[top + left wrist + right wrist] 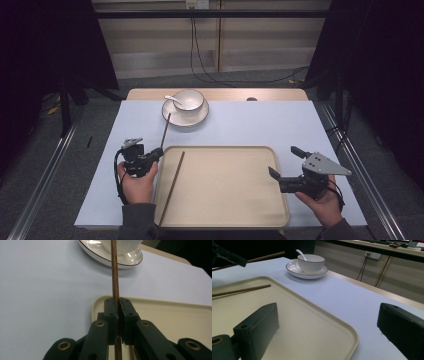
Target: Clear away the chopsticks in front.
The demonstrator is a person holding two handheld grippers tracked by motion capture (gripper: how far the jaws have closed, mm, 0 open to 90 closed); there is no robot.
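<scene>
My left gripper (160,151) (117,305) is shut on a brown chopstick (165,131) (115,272) just off the left rim of the beige tray (230,190) (175,317). The stick points away toward the saucer (185,120) (120,260). A second chopstick (172,185) (242,290) lies slanted on the tray's left side. Over the tray's right edge my right gripper (283,161) (329,315) stands open, with nothing between its jaws. In the right gripper view the held chopstick (262,256) hangs above the table at the far left.
A white bowl (188,100) (310,262) with a spoon (172,98) (301,253) sits on the saucer at the back of the pale mat (260,125). A wooden table strip (280,94) runs behind it. Metal rails (45,175) flank the table.
</scene>
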